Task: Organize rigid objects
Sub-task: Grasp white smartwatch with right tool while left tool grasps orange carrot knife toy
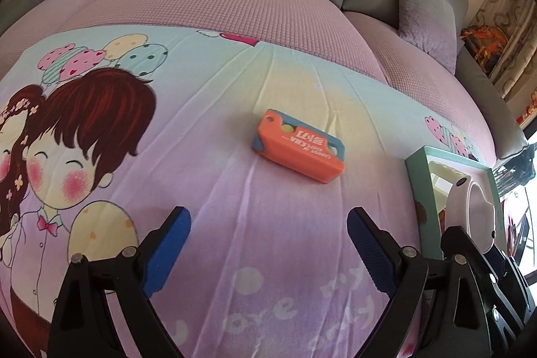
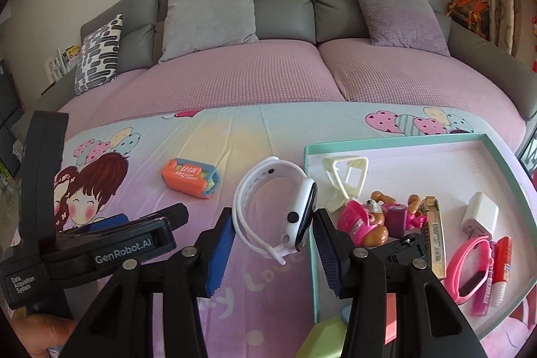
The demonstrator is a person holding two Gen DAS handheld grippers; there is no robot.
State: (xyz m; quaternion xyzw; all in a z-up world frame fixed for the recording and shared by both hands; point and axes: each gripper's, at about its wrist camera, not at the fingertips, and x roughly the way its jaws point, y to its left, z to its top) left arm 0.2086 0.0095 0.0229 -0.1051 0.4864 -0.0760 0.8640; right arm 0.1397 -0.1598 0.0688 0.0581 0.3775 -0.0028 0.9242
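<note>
An orange and blue toy case (image 1: 298,145) lies on the cartoon sheet, ahead of my open, empty left gripper (image 1: 268,223). It also shows in the right wrist view (image 2: 190,178). My right gripper (image 2: 273,223) is shut on a white smartwatch (image 2: 278,210) and holds it just left of the teal-rimmed tray (image 2: 310,223). The watch (image 1: 476,210) and tray (image 1: 419,190) also show at the right edge of the left wrist view.
The tray holds a pink toy dog (image 2: 365,218), a cream plastic piece (image 2: 345,180), a white charger (image 2: 480,213), a pink band (image 2: 470,267) and pens (image 2: 500,267). The left gripper's body (image 2: 100,240) is at the left. Sofa cushions (image 2: 208,12) are behind.
</note>
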